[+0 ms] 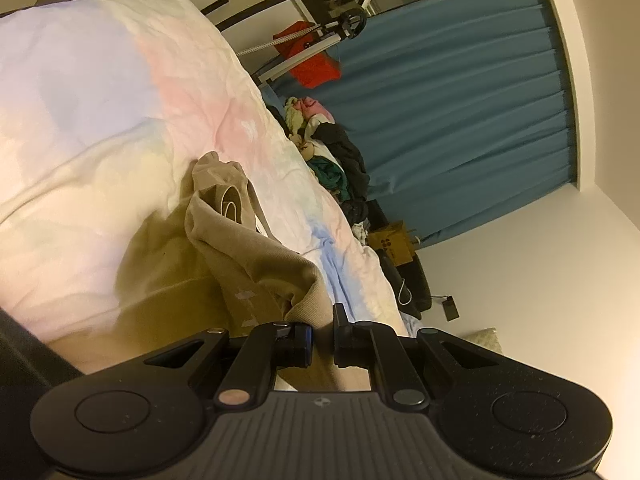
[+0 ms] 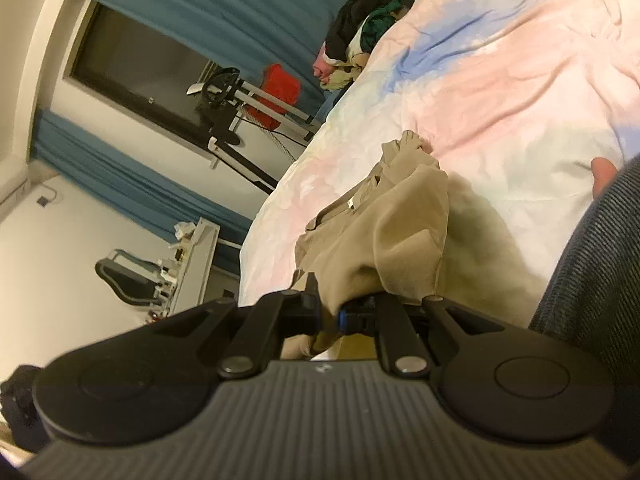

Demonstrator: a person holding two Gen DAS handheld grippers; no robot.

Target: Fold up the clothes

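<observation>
Both hand-held grippers are clamping one beige garment: the left hand-held gripper (image 1: 323, 334) is pinching a ribbed edge, the right hand-held gripper (image 2: 329, 312) a bunched corner. That beige garment (image 1: 248, 248) is trailing from the jaws onto the pastel duvet (image 1: 100, 100) of the bed, crumpled, so folding looks barely begun. A pile of clothes (image 1: 340, 160) is waiting at the far edge. What kind of garment it is stays unclear.

Left wrist view: we look along the left gripper (image 1: 322, 330), close over the bed (image 1: 80, 120), tilted, toward the blue curtain (image 1: 460, 120).
Right wrist view: we face the same way from the right gripper (image 2: 330, 312), rolled opposite.
Shared: beige garment (image 1: 240, 240), bed, clothes pile (image 2: 360, 20), curtain.
</observation>
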